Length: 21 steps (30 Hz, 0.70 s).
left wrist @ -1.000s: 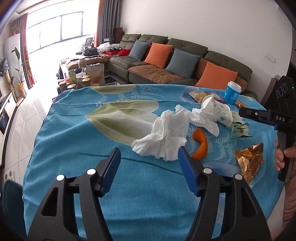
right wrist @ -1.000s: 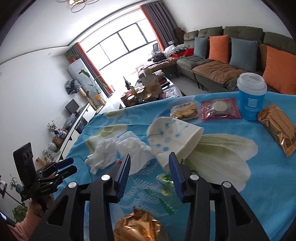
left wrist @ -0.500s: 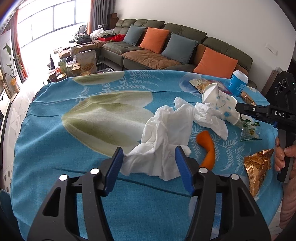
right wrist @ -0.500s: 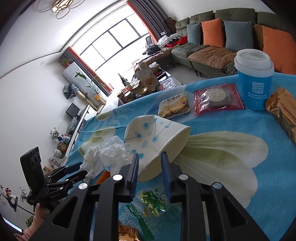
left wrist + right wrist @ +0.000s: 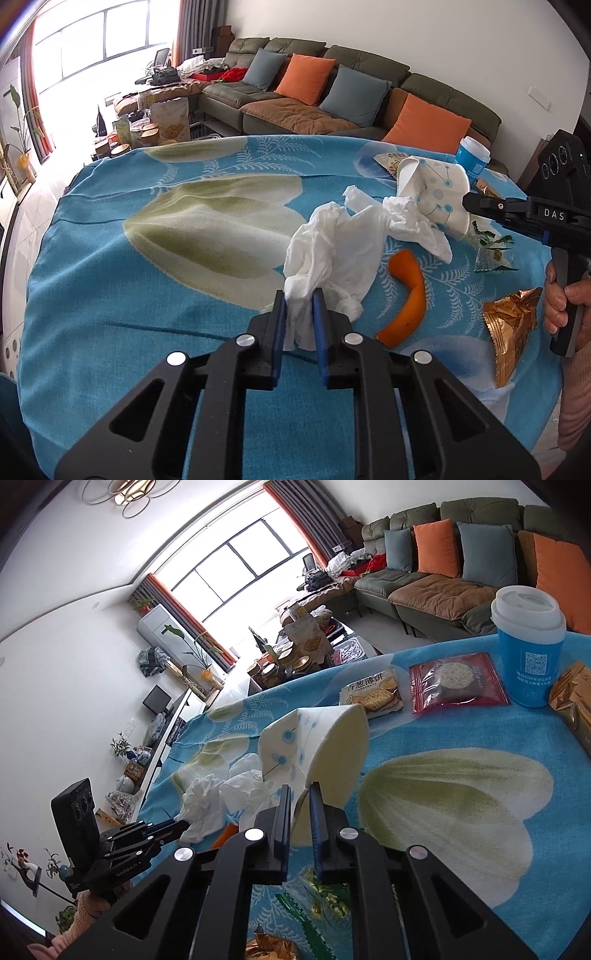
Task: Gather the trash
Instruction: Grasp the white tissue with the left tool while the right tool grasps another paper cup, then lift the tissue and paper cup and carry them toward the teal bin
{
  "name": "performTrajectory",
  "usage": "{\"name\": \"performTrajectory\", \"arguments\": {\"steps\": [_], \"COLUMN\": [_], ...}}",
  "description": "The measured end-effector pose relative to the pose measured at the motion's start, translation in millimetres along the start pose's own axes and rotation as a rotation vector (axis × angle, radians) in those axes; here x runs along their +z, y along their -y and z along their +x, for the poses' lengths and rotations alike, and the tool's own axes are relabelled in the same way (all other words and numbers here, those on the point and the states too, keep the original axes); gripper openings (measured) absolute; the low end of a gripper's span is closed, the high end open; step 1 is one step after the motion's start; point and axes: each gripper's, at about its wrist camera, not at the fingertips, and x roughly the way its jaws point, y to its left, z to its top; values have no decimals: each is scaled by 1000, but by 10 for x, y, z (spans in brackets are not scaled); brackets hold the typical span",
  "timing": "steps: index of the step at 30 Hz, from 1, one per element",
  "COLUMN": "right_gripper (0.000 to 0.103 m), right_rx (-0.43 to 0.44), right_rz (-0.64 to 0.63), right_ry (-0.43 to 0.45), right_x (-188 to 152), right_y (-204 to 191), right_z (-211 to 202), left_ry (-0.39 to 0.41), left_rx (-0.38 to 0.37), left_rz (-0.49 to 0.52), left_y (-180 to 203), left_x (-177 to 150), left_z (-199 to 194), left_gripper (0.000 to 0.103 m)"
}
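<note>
My left gripper point(image 5: 298, 314) is shut on a crumpled white tissue point(image 5: 332, 254) on the blue flowered tablecloth point(image 5: 147, 295). My right gripper point(image 5: 300, 808) is shut on the rim of a squashed white paper cup with blue dots point(image 5: 314, 746), which also shows in the left wrist view point(image 5: 432, 192). A second tissue point(image 5: 413, 225) lies between them. An orange peel point(image 5: 410, 295), a gold wrapper point(image 5: 509, 325) and a clear green-printed wrapper point(image 5: 491, 251) lie to the right.
A blue lidded cup point(image 5: 528, 646), a cracker packet point(image 5: 373, 694), a red biscuit packet point(image 5: 456, 683) and a gold packet point(image 5: 576, 701) lie at the far side. A sofa point(image 5: 332, 96) stands beyond the table.
Both grippers have closed: the left on the tissue, the right on the paper cup's rim. The left moved forward to the tissue.
</note>
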Motion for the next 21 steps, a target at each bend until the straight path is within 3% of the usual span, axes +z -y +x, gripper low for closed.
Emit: {"name": "performTrajectory", "arguments": {"steps": [2, 4, 6, 9, 11, 14, 21], "right_gripper": [12, 11, 5, 3, 3, 3, 3], "right_rx": [7, 3, 6, 9, 14, 12, 29], "right_rz": [8, -3, -10, -21, -30, -45, -57], "right_ry": [-7, -6, -3, 7, 17, 31, 60], "right_x": [2, -2, -11, 1, 9, 5, -14], "right_y": [9, -14, -41, -78, -111, -148, -229], "right_z": [25, 37, 27, 5, -20, -59, -141], "left_ry": [4, 2, -16, -25, -31, -26, 32], "left_rx": [7, 7, 2, 15, -2, -4, -15], "left_rz": [-2, -9, -24, -29, -27, -15, -24], "left_y": [-5, -18, -44, -60, -50, -12, 9], "left_x": [3, 16, 26, 31, 27, 12, -50], "left_z": [-12, -9, 27, 63, 64, 43, -155], "left_gripper": [37, 49, 49, 37, 15, 8, 6]}}
